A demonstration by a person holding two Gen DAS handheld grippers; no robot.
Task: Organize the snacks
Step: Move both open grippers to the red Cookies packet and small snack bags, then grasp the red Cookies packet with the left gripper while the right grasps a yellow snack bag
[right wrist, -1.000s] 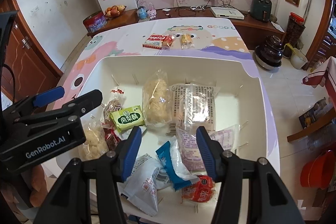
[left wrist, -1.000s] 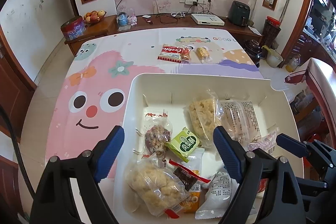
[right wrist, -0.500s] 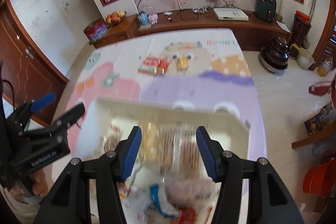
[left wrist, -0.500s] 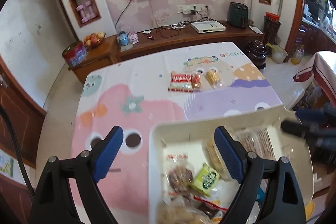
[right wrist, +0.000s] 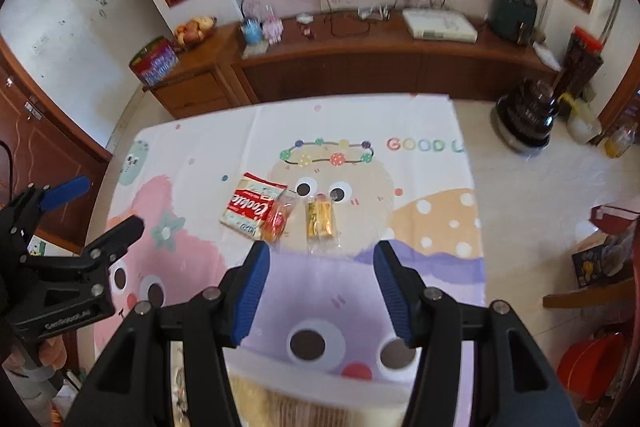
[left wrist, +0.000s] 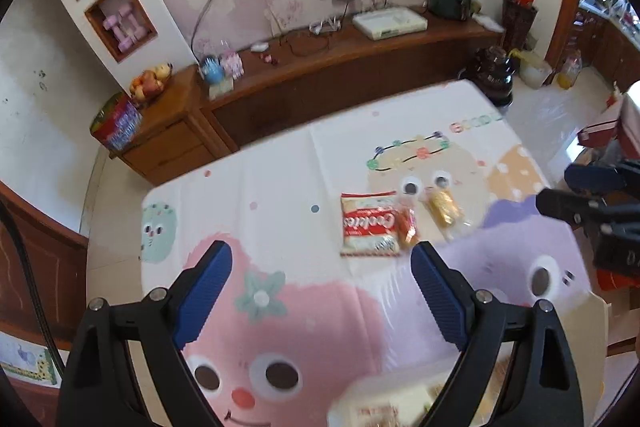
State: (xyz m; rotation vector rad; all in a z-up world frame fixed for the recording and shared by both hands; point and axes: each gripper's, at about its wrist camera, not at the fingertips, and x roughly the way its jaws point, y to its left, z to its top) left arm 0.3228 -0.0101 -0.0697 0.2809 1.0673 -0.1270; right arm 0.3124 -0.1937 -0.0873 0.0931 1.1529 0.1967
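left tool (left wrist: 320, 263) opening, empty | bin (left wrist: 400, 397) now at frame bottom

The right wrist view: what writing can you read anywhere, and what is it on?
"Cookie" on the red and white snack packet.
"GOOD L", cut off at the edge, on the cartoon tablecloth.
Pale lettering on the left hand-held gripper: too blurred to read.
Small print on the yellow snack packet: too small.
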